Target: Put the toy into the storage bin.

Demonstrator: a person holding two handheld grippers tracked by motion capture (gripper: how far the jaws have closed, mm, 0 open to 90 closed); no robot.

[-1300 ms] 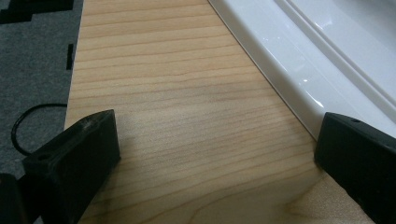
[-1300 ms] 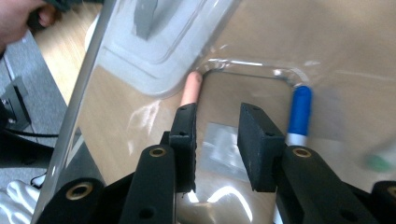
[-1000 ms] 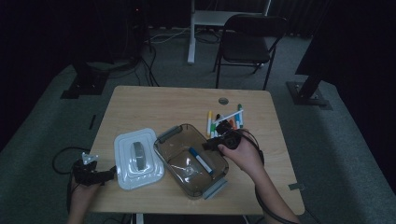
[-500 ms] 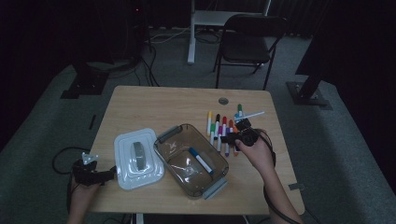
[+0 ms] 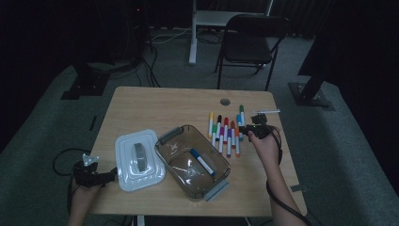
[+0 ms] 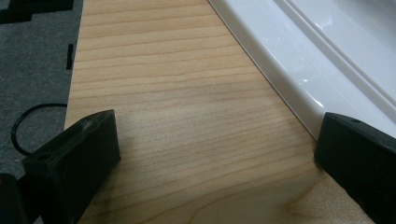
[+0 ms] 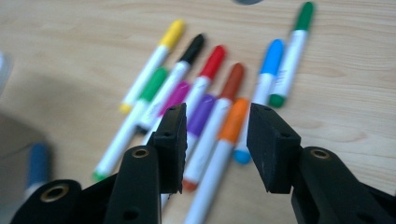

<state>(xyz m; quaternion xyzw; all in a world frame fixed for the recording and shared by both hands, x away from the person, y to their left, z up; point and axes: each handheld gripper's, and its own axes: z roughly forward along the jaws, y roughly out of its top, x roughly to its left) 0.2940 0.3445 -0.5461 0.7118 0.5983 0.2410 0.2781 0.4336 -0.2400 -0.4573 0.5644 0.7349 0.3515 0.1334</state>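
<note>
Closest to me, the left hand-held gripper (image 5: 110, 175) lies low at the near left corner of the counter (image 5: 155, 106), its jaws spread wide with only bare wood between them; one jaw sits just beside the rim of the white lid (image 6: 299, 60), which lies flat and off its box. Nothing is in that gripper's hold.

Next to the lid stands the clear brown container (image 5: 193, 160), open, with one blue-capped marker (image 5: 202, 161) lying inside it. By my reckoning that is the only part of the job finished so far: one marker packed, lid waiting.

Farther back and to the right, the right hand-held gripper (image 7: 215, 140) hangs above the row of markers (image 5: 225, 134), jaws parted and empty. In the right gripper view the orange marker (image 7: 223, 140) runs through the gap between the jaws, with the purple one (image 7: 201, 114) just beside it, so I'd guess orange is the next pick. None of them is gripped yet.

What's left looks like most of it: roughly ten markers lie side by side on the counter, touching or nearly so, well apart from the container. After those, the lid likely goes on.
</note>
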